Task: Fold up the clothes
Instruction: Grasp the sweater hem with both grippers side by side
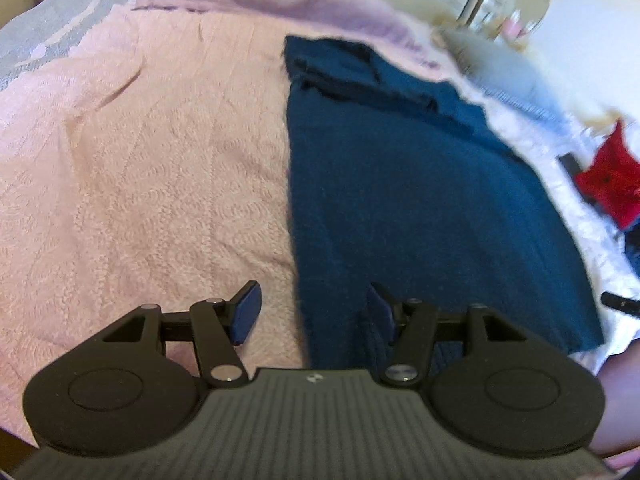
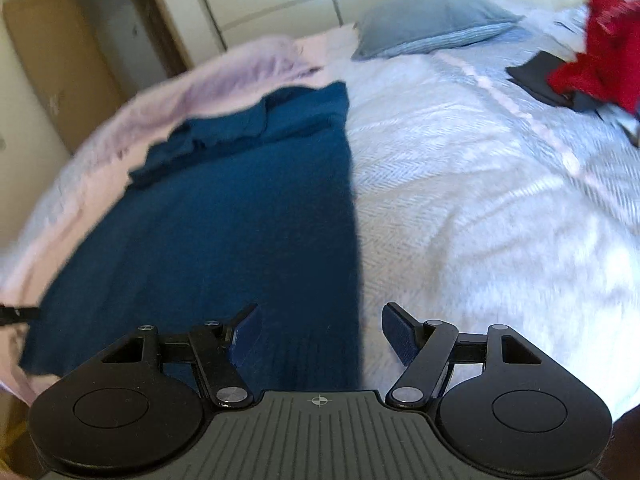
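A dark teal garment (image 1: 408, 192) lies flat on the bed, folded lengthwise into a long strip, with bunched folds at its far end. It also shows in the right wrist view (image 2: 224, 216). My left gripper (image 1: 314, 310) is open and empty, hovering over the garment's near left edge. My right gripper (image 2: 320, 334) is open and empty, over the garment's near right edge. The tip of the other gripper (image 2: 18, 314) shows at the left of the right wrist view.
A pink bedspread (image 1: 140, 168) lies left of the garment, a white cover (image 2: 480, 200) right of it. A lilac blanket (image 1: 280, 4) lies behind. A red garment (image 2: 600, 48) on dark clothes and a grey pillow (image 2: 432, 20) are far right.
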A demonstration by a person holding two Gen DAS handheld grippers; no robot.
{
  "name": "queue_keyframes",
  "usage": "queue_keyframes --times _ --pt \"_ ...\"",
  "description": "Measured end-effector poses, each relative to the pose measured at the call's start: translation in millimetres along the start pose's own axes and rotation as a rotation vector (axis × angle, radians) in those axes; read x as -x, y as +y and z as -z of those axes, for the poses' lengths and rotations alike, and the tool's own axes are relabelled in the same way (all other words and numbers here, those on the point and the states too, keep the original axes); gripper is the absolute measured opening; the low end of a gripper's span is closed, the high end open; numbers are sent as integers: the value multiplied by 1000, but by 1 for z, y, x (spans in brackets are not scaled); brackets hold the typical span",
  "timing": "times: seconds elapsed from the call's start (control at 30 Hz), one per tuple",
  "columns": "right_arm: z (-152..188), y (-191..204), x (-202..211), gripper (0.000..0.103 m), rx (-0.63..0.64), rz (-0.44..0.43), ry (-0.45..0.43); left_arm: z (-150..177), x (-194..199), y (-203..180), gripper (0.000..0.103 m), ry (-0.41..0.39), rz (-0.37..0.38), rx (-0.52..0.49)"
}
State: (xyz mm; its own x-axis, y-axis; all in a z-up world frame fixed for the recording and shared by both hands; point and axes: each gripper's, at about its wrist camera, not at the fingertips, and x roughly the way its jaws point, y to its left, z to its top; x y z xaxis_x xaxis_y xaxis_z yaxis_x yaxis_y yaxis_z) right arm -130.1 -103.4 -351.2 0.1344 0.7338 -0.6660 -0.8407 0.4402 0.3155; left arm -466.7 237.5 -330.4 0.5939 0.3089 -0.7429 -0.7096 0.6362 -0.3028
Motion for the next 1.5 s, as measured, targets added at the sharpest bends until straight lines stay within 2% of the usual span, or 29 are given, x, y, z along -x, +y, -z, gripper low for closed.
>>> queue_keyframes --times 0.1,0.17,0.23,0.3,0.47,0.6,0.77,0.83,0.9,0.93,1.1,1.17,1.2,1.23,1.27,1.37,1.5 --pt "16 3 22 70 -90 -20 -40 4 8 12 55 20 76 43" --pt "17 3 32 70 -146 -66 -30 3 12 19 55 17 157 79" --pt "17 4 40 70 -171 -120 -26 2 10 26 55 7 205 124" --pt "13 -4 42 70 -222 -98 -38 1 4 31 54 15 232 183" --pt "-1 -41 25 70 -325 -156 -2 -2 -17 32 54 36 280 229" --pt "-6 -77 -13 69 -405 -240 82 -5 -36 39 54 53 325 282" --pt "-12 -100 -38 68 -429 -388 109 -5 -53 44 53 64 393 307" --pt "-13 -102 -42 61 -414 -423 121 -2 -53 42 52 69 418 290" --pt "-13 -105 -45 49 -404 -444 135 5 -51 44 45 79 455 299" --pt "-12 -106 -46 47 -402 -455 141 8 -51 46 44 81 470 309" --pt "-11 -112 -55 47 -432 -495 138 8 -66 57 20 86 493 405" --pt "-14 -107 -61 47 -427 -501 143 3 -71 51 15 92 491 396" --pt "-15 -102 -64 40 -424 -505 148 0 -72 47 7 94 484 380" --pt "-16 -97 -66 28 -418 -504 164 -1 -72 44 6 94 472 364" --pt "-15 -93 -69 12 -417 -488 189 -2 -71 43 6 89 463 356" --pt "-15 -89 -63 7 -386 -477 176 -1 -57 46 5 45 448 354" --pt "-18 -89 -31 6 -405 -511 95 0 -27 49 5 -19 453 323"
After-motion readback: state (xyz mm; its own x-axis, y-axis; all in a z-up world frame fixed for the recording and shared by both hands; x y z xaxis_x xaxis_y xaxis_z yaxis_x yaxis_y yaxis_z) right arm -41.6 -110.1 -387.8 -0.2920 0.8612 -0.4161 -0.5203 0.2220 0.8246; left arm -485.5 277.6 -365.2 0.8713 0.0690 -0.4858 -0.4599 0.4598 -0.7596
